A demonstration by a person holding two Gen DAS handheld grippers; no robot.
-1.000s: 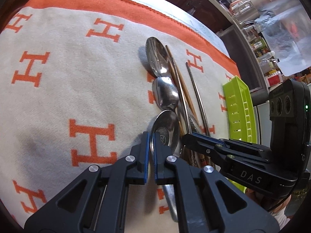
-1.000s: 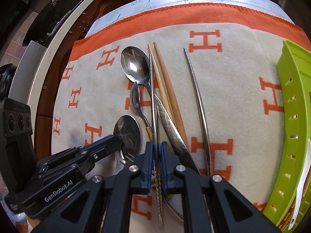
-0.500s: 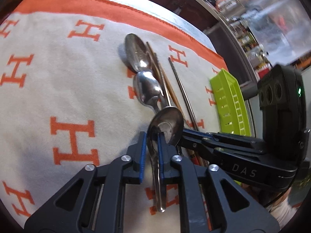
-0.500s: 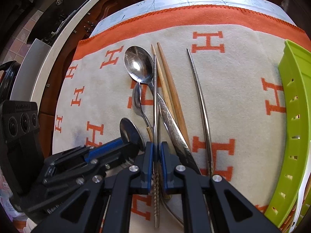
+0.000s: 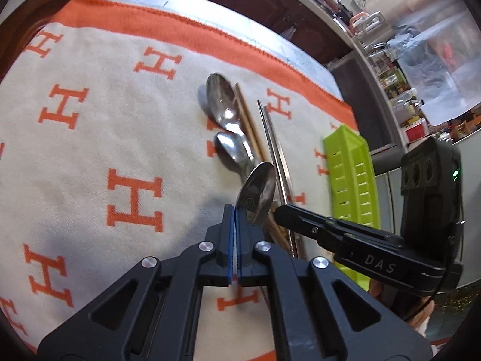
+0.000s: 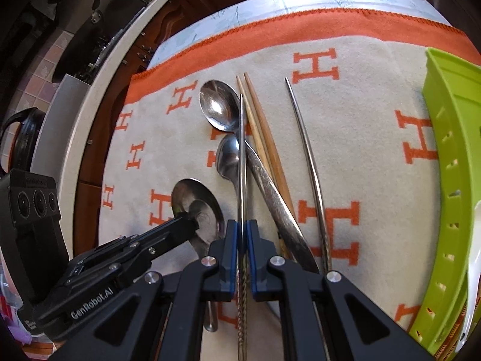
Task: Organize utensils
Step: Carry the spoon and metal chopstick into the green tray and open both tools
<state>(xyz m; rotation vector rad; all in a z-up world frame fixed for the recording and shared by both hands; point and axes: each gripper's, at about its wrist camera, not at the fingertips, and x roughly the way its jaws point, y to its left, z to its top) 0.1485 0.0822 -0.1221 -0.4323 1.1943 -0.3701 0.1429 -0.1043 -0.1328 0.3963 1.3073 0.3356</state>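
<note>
Several utensils lie on a cream cloth (image 5: 90, 138) with orange H marks. My left gripper (image 5: 234, 210) is closing; its blue pads meet with nothing seen between them. A round steel spoon (image 5: 260, 186) sits just right of the left fingertips, its handle hidden under them; the right wrist view shows this spoon (image 6: 200, 204) beneath the left gripper's tip. My right gripper (image 6: 242, 225) is closing on a metal chopstick (image 6: 242, 156), which points away over the pile. A large spoon (image 6: 218, 108), a smaller spoon (image 6: 228, 156), wooden chopsticks (image 6: 258, 120) and a second metal chopstick (image 6: 303, 138) lie alongside.
A lime-green slotted basket (image 6: 445, 138) stands at the cloth's right edge, also in the left wrist view as the basket (image 5: 348, 162). The table's pale far edge (image 6: 330, 0) ends just beyond the cloth's orange border. Shelves and a counter crowd the background.
The left gripper has risen and its jaws have closed fully; the spoon handle that stood between them half a second ago is gone from the gap. The right gripper has kept its hold on the chopstick.
</note>
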